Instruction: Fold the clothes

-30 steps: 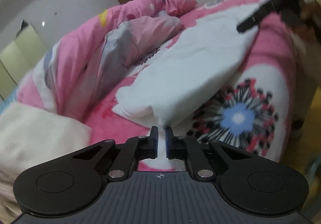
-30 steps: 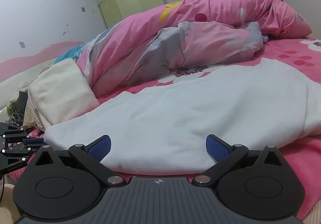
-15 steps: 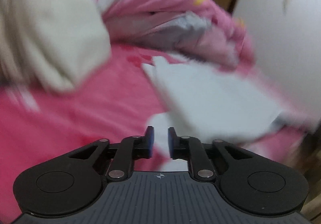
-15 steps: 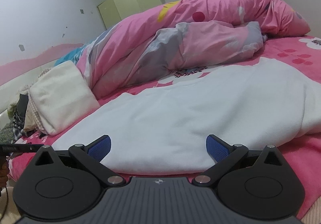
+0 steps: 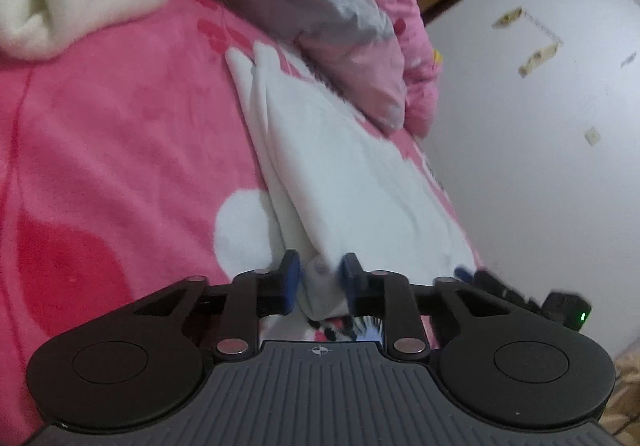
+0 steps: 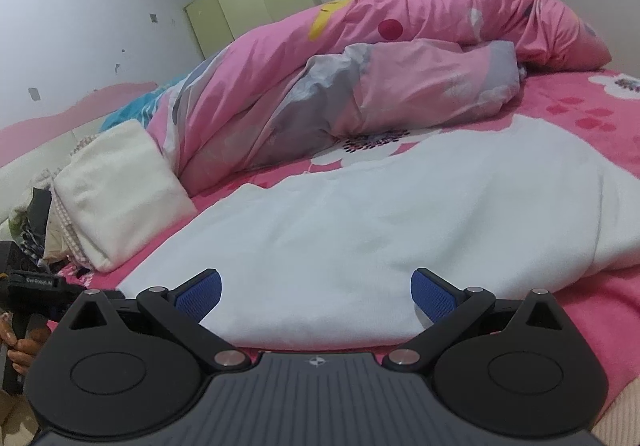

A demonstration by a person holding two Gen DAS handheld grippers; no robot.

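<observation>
Lying on the pink bedspread [image 6: 600, 310] below the rumpled duvet [image 6: 360, 86]: white garment [image 6: 380, 222], folded, smooth. Left view alone shows its corner between the closing left gripper [image 5: 318, 276]; right gripper [image 6: 316, 286] spread wide, empty.

White garment [image 6: 380, 222], pink flowered bedspread [image 5: 120, 150], pink-grey quilt [image 6: 360, 86]

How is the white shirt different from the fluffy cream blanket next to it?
The white shirt lies spread low and nearly flat on the pink bed cover; the cream blanket is folded into a thick block. The white shirt looks smooth and bright white; the cream blanket looks fuzzy and yellowish. The shirt covers far more of the bed than the blanket. Both are plain, pale and resting on the same pink bed cover.
</observation>
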